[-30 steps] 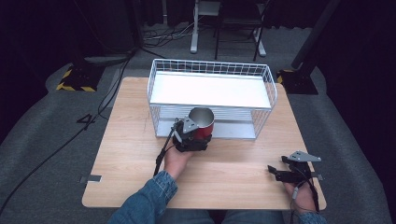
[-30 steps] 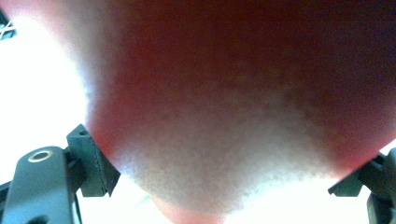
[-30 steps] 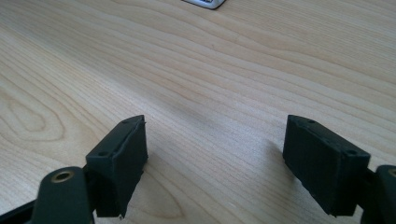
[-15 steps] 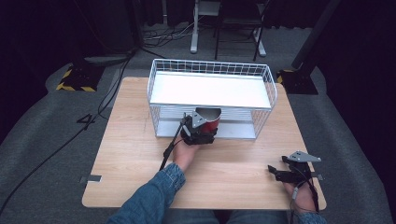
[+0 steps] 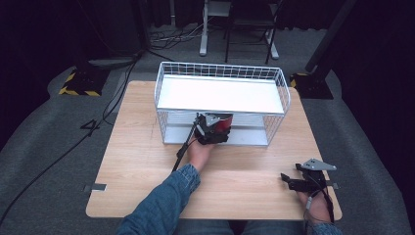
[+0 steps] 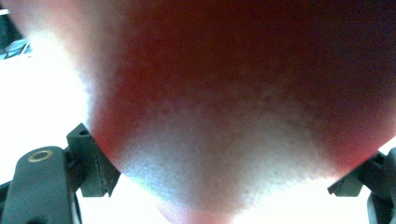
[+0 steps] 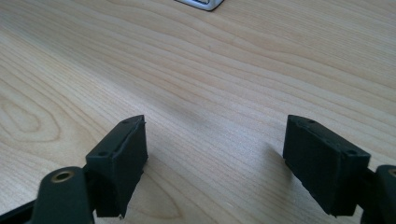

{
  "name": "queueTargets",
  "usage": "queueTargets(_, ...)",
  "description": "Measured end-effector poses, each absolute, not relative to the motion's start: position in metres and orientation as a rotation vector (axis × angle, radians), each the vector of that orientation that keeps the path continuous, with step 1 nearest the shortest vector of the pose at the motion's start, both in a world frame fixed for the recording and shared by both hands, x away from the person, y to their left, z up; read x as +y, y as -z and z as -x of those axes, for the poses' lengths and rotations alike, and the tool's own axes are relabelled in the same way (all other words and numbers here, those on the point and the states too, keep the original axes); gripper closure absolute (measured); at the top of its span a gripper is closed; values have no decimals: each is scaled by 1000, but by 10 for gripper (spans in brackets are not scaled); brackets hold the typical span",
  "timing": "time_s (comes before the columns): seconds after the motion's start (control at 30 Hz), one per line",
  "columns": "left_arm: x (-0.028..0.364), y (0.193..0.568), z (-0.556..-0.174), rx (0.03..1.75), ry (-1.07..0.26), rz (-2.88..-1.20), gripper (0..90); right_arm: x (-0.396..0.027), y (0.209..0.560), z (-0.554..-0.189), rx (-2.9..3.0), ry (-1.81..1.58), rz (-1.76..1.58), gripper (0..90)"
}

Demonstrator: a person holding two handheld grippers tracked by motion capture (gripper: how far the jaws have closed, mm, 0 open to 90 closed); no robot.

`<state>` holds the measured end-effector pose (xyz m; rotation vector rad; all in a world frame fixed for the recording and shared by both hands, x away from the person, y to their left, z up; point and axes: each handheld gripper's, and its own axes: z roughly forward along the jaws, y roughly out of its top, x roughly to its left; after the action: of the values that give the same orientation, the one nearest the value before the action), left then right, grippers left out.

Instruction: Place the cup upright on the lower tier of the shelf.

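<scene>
Left gripper (image 5: 215,128), clamped on the red cup (image 5: 221,124), has been carried toward twelve o'clock into the wire basket's (image 5: 221,105) lower shelf; release is judged next. Right gripper (image 5: 297,182) is held apart at five o'clock on the bench (image 5: 142,147).

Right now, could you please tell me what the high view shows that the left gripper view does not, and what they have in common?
The high view alone shows the wooden table, the white wire basket with its shelf, the person's denim sleeve, and the right gripper resting open near the table's corner. The left gripper view alone shows a close, blurred red surface between two black fingers. Both share the left gripper shut on the red can at the basket's lower level.
</scene>
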<state>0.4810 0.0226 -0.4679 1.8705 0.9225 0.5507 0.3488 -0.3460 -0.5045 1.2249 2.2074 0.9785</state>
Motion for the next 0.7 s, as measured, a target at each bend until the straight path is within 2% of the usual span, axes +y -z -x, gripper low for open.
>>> queueTargets(0.07, 24, 469, -489, 872, -602, -1907, 168, -346, 505, -349, 2206, -978, -1226, 224)
queueTargets(0.1, 19, 471, -487, 945, -541, -1860, 168, -346, 505, -349, 2206, -978, -1226, 224)
queueTargets(0.7, 15, 484, -503, 1059, -580, -1823, 168, -346, 505, -349, 2206, -981, -1232, 224)
